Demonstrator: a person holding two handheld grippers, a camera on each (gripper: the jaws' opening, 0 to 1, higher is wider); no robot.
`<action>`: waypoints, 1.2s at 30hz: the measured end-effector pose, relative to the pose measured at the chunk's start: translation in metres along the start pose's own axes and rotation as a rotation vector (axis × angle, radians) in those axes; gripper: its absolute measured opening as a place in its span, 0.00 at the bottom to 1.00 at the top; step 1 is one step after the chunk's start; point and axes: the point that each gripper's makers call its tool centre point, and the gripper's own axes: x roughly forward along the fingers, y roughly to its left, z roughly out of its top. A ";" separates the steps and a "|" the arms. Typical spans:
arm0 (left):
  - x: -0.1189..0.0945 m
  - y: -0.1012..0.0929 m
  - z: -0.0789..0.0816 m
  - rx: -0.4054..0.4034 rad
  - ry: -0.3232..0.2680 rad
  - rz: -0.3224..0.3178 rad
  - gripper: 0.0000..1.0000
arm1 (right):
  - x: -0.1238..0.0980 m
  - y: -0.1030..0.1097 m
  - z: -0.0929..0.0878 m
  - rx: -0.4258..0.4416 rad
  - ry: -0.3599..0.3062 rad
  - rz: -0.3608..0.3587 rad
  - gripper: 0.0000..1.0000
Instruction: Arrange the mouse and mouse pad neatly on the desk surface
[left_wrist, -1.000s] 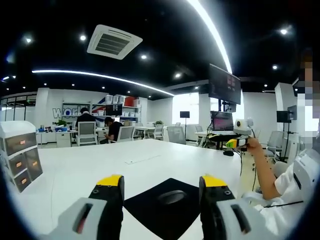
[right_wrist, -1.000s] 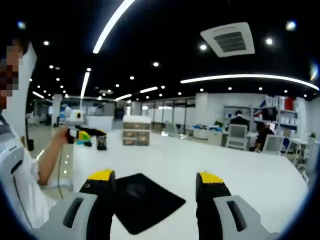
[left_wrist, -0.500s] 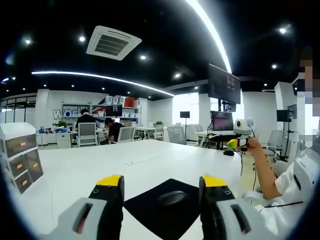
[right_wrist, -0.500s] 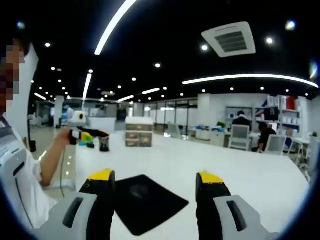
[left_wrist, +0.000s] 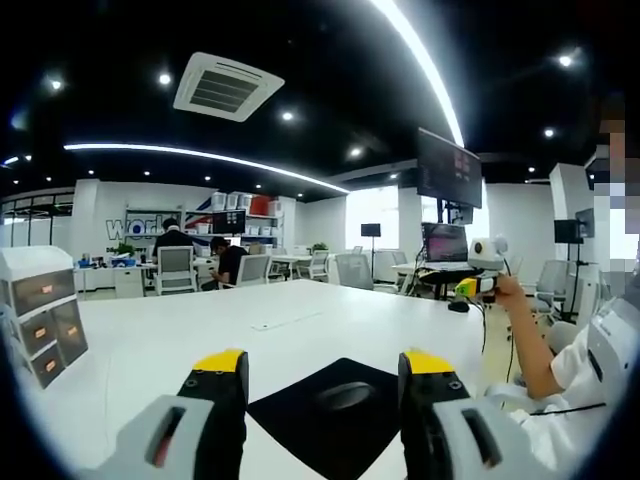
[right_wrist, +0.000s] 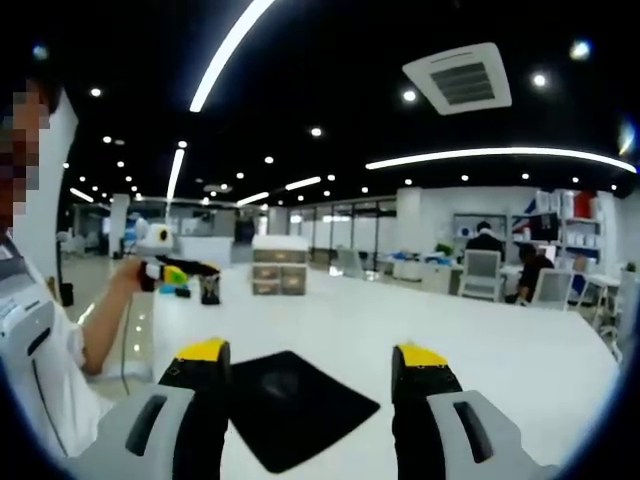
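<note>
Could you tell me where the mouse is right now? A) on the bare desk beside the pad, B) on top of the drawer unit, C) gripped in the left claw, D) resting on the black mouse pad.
D: the mouse rests on the black mouse pad, and both claws are open, holding nothing.

The supporting surface is a large white desk with a smooth, glossy top (left_wrist: 180, 335), also seen in the right gripper view (right_wrist: 480, 340). A thin black rectangular mouse pad (left_wrist: 300, 415) lies flat on it near the front edge, set at an angle to that edge (right_wrist: 300, 415). A dark oval computer mouse (left_wrist: 345, 393) rests on the pad, roughly at its centre (right_wrist: 272, 380). A small white set of desktop drawers with orange labels (left_wrist: 40, 315) stands on the desk well apart from the pad (right_wrist: 278, 272). A flat white strip, possibly paper (left_wrist: 285, 319), lies further back on the top.
</note>
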 end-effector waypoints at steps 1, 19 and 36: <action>0.000 0.000 0.000 0.001 0.001 0.001 0.61 | 0.000 0.000 0.000 0.001 -0.001 0.001 0.63; 0.021 0.011 -0.008 0.005 0.007 0.068 0.60 | 0.017 0.010 -0.007 -0.004 0.022 0.039 0.63; 0.058 0.031 -0.037 -0.008 0.028 0.151 0.59 | 0.049 0.017 -0.027 0.019 0.044 0.096 0.63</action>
